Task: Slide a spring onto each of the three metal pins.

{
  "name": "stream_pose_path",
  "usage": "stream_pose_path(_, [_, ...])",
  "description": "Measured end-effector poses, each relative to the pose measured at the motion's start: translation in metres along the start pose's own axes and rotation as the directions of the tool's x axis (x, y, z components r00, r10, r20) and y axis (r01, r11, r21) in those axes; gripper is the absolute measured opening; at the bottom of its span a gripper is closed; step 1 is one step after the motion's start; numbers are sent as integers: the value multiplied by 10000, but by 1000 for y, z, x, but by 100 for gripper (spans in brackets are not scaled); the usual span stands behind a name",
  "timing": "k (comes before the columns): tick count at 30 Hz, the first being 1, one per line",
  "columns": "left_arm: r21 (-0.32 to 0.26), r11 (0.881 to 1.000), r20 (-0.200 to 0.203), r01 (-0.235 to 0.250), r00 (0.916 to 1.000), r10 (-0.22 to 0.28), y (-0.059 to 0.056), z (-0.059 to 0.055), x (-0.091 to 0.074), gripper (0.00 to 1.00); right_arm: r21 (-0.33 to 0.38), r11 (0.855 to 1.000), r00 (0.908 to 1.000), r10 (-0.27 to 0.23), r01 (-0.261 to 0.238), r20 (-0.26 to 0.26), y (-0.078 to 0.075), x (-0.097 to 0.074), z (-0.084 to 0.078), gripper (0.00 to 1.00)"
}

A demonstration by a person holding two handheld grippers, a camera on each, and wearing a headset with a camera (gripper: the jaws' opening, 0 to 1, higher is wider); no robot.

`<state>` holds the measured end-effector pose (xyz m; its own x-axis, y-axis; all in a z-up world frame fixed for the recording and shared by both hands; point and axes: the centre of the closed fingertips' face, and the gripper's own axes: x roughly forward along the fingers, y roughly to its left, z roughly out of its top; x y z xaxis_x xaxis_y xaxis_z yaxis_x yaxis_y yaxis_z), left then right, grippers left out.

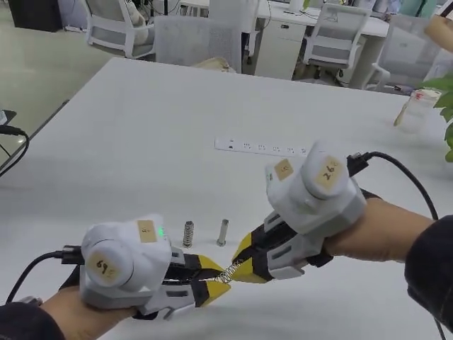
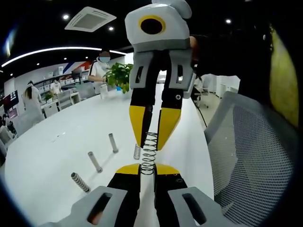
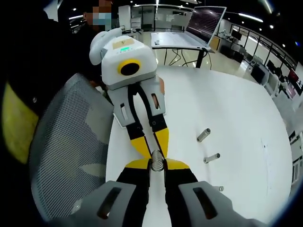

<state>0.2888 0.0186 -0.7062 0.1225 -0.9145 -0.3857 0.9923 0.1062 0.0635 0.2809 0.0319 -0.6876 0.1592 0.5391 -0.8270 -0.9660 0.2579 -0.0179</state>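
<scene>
A small metal spring (image 1: 226, 273) hangs stretched between both grippers just above the white table (image 1: 141, 142). My left gripper (image 1: 212, 280) is shut on its near end (image 2: 149, 153). My right gripper (image 1: 241, 265) meets it tip to tip and is shut on the other end (image 3: 157, 161). Beyond them stand the pins: one wearing a spring (image 1: 188, 234) and a bare pin (image 1: 223, 231). In the left gripper view the sprung pin (image 2: 80, 182) and two bare pins (image 2: 94, 161) (image 2: 113, 143) stand in a row. The right gripper view shows the sprung pin (image 3: 203, 135) and a bare pin (image 3: 211, 157).
A white power strip (image 1: 262, 147) lies further back on the table. A plastic cup (image 1: 417, 106) and plant leaves (image 1: 446, 99) sit at the far right edge. Office chairs (image 1: 113, 25) stand behind the table. A mesh chair (image 2: 251, 156) is close by me.
</scene>
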Motion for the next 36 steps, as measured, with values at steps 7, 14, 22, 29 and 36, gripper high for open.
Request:
stream_pose_path(7, [-86,10000,114,-34,9999,35,1,0,1,2,-374,9993,9974,-41,14,-721,-1,2,2,8])
stream_pose_path(14, [-224,9997,340,-50,9994,57,1,2,2,2,-598,9982,9915,32,-110,-1298,-3,1,6,8])
stream_pose_path(22, [-278,9996,434,-68,9990,80,1,4,3,3,-583,9979,9825,169,-282,-1857,-3,1,5,8])
stream_pose_path(29, [-303,9995,469,-67,9989,81,2,4,4,3,-546,9977,9792,276,-393,-2011,-4,-1,5,8])
stream_pose_path(36, [-225,9997,496,-64,9987,75,3,4,5,3,-601,9974,9797,275,-402,-1986,-5,-1,7,8])
